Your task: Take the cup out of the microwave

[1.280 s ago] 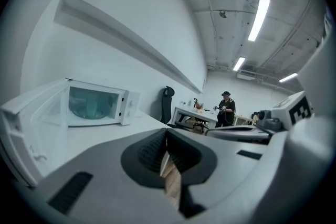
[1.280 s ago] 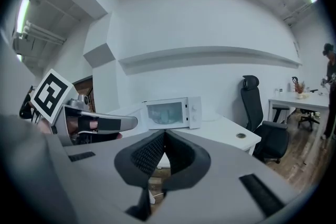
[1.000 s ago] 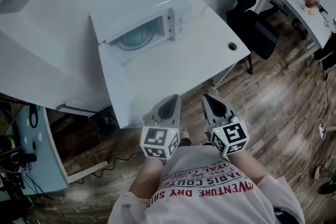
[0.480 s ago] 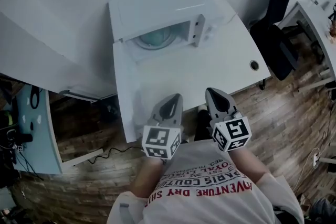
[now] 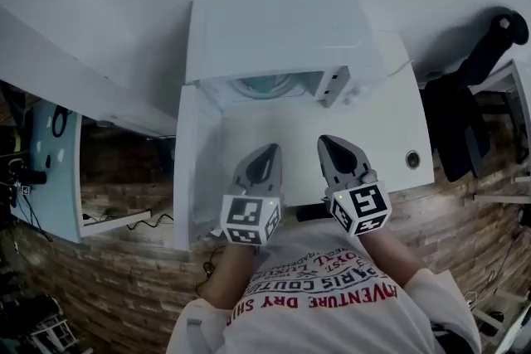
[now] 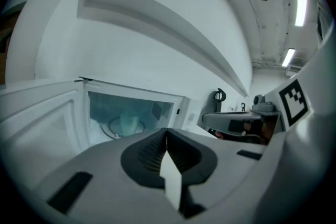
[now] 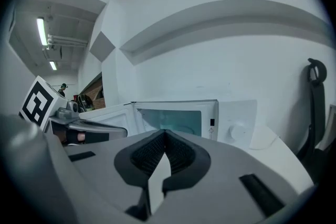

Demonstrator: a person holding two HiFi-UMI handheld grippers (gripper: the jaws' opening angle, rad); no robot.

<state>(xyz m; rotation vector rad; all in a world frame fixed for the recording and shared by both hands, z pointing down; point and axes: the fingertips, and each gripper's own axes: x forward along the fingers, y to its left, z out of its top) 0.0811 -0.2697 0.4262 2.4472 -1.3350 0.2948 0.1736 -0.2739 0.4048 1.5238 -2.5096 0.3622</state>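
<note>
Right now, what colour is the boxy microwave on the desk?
The boxy microwave is white, clearest in the head view.

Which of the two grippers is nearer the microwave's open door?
The left gripper: the open door stands out on its side of the microwave, while the right gripper sits nearer the control panel end. Both are shut and empty.

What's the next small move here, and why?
Probably open the left gripper. The microwave door stands open, and the cup sits on the turntable inside, ahead in the left gripper view. Both it and the right gripper are shut, empty and short of the cavity.
</note>
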